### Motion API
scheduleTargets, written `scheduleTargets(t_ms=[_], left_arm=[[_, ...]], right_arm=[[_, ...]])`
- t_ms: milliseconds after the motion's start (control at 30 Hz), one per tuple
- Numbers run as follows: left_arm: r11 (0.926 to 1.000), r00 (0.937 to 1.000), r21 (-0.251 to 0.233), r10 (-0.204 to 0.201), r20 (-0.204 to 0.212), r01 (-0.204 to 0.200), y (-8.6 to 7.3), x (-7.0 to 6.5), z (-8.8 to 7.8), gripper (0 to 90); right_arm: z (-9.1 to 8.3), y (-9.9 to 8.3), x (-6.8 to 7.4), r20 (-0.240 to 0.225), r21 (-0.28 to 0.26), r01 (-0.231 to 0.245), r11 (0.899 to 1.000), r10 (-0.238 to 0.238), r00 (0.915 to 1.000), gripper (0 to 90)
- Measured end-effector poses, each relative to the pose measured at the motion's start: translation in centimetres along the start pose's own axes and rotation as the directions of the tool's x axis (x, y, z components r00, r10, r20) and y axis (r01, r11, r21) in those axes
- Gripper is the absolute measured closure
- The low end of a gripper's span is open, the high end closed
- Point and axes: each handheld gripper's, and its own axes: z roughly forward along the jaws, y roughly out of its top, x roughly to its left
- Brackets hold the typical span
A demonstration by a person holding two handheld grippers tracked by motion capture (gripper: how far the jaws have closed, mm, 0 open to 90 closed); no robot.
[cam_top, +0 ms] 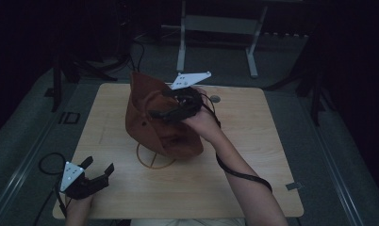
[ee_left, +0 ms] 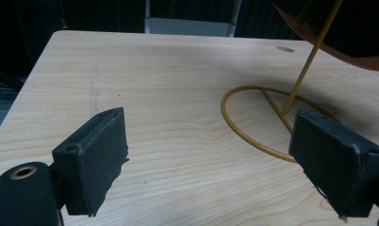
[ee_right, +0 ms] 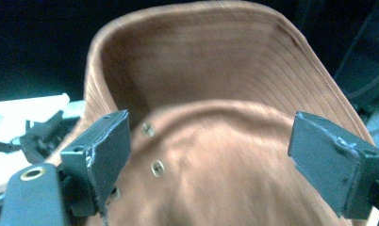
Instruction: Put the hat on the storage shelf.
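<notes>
A brown cap (cam_top: 147,125) rests tilted on a gold wire stand (cam_top: 152,160) at the middle of the wooden table (cam_top: 258,141). My right gripper (cam_top: 160,103) hovers over the cap's top, open, its jaws wide on either side of the crown with nothing pressed between them. In the right gripper view the cap (ee_right: 225,155) with its brass eyelets and upturned brim lies just beyond the jaws of the right gripper (ee_right: 209,136). My left gripper (cam_top: 99,165) stands open at the table's near left corner. Its own view shows the left gripper (ee_left: 216,141) empty, facing the stand's ring (ee_left: 253,136) and the cap's edge (ee_left: 362,59).
A small round hole (cam_top: 215,99) is set in the table behind the cap. A metal frame (cam_top: 216,28) stands on the floor beyond the far edge. A cable (cam_top: 244,175) trails from the right gripper along the forearm. The surroundings are dark.
</notes>
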Motion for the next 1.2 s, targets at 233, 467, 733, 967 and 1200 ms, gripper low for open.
scheduleTargets(t_ms=[233, 467, 733, 967, 1200], left_arm=[[1.0, 1.0, 0.002, 0.002, -0.005, -0.002, -0.1, 0.0, 0.2, 12.8], [1.0, 0.9999, 0.0, 0.003, -0.012, -0.003, -0.2, 0.0, 0.2, 12.8], [1.0, 0.9998, 0.004, 0.009, -0.016, -0.009, -0.2, -0.1, 0.3, 12.8], [0.9998, 0.9997, 0.002, 0.021, -0.014, -0.021, -0.3, -0.2, 0.4, 12.7], [0.9994, 0.9994, 0.006, 0.034, -0.007, -0.034, -0.3, -0.3, 0.6, 12.7]], right_arm=[[-1.8, -1.8, -1.3, 0.066, -0.024, -0.005, 1.0, 0.007, 0.9978, 13.8], [-3.4, -4.2, -2.4, 0.101, -0.02, -0.033, 0.999, 0.035, 0.9943, 13.8], [-5.1, -7.6, -3.1, 0.131, -0.025, -0.07, 0.997, 0.072, 0.9888, 13.8], [-6.3, -11.2, -3.9, 0.16, -0.012, -0.114, 0.993, 0.114, 0.9804, 13.8], [-7.2, -15.1, -4.3, 0.2, 0.023, -0.136, 0.99, 0.129, 0.9714, 13.8]])
